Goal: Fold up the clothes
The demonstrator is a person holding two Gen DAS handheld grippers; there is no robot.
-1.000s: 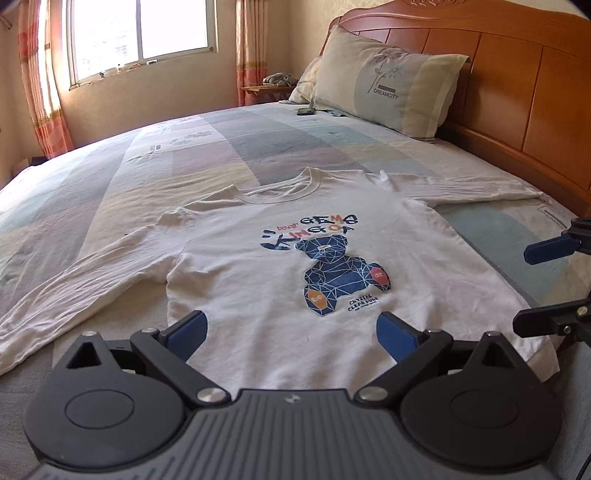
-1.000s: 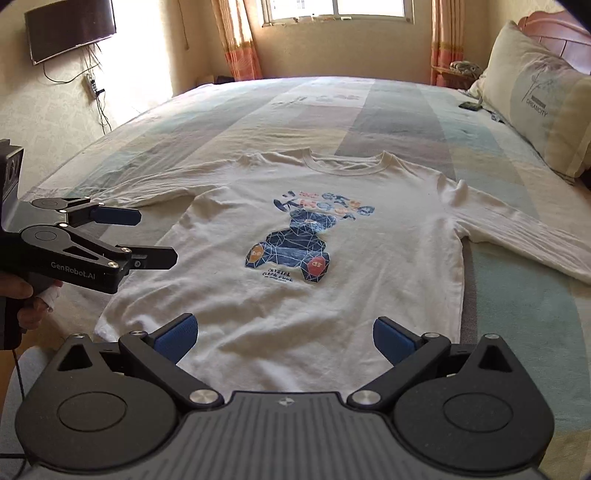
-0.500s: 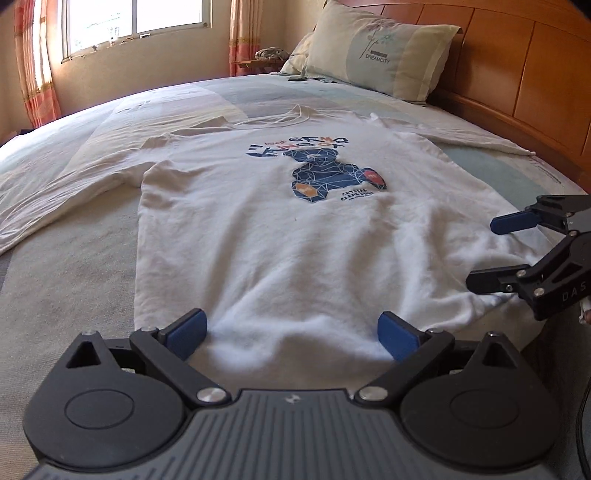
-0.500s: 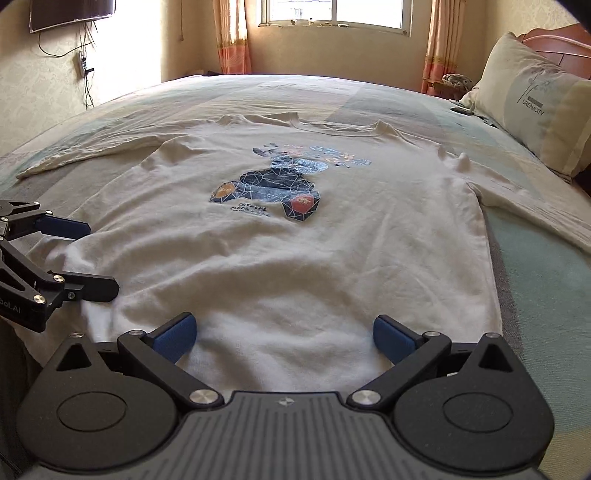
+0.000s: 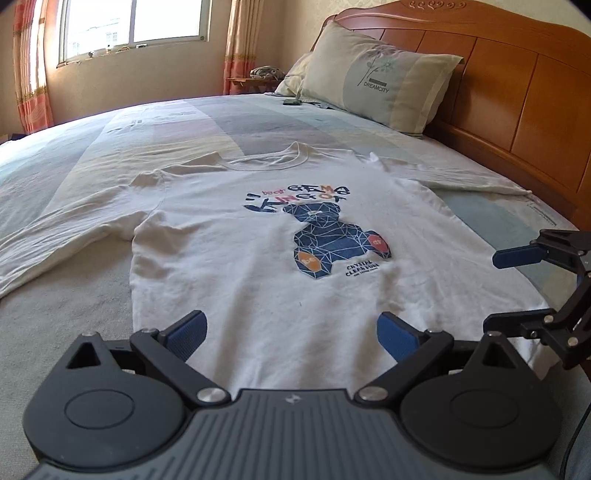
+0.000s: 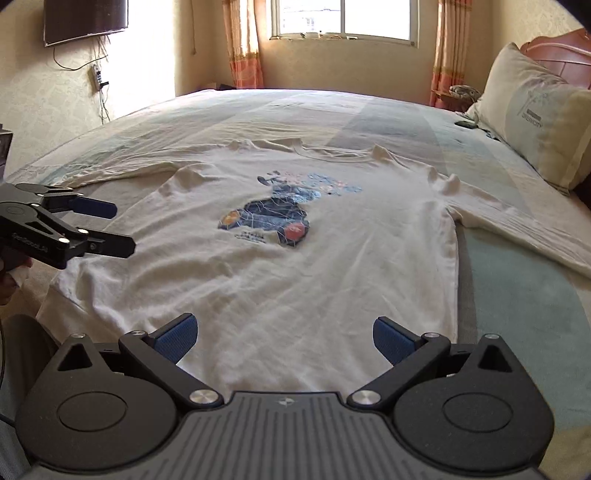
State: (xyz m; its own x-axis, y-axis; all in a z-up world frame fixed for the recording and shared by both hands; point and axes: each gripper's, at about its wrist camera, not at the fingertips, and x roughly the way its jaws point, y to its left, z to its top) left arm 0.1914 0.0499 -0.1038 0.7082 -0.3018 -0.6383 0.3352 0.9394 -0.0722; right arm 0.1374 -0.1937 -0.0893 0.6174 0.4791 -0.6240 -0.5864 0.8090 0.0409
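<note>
Two claws, left claw [image 5: 290, 334] and right claw [image 6: 282, 338], hang wide open and empty above our shirt [image 5: 280, 254], spread flat on the bed [image 5: 74, 173]. Soft, light cloth; we would pinch its hem corners.

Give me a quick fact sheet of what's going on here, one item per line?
Place: bedroom, on a bed with a wooden headboard
Garment: white long-sleeved shirt, front up, bear print, spread flat, sleeves out to both sides
Folding: not started
Left gripper: open, holding nothing, near the shirt's bottom edge
Right gripper: open, holding nothing, near the shirt's bottom edge
Also there: pillow, window, wall television
</note>
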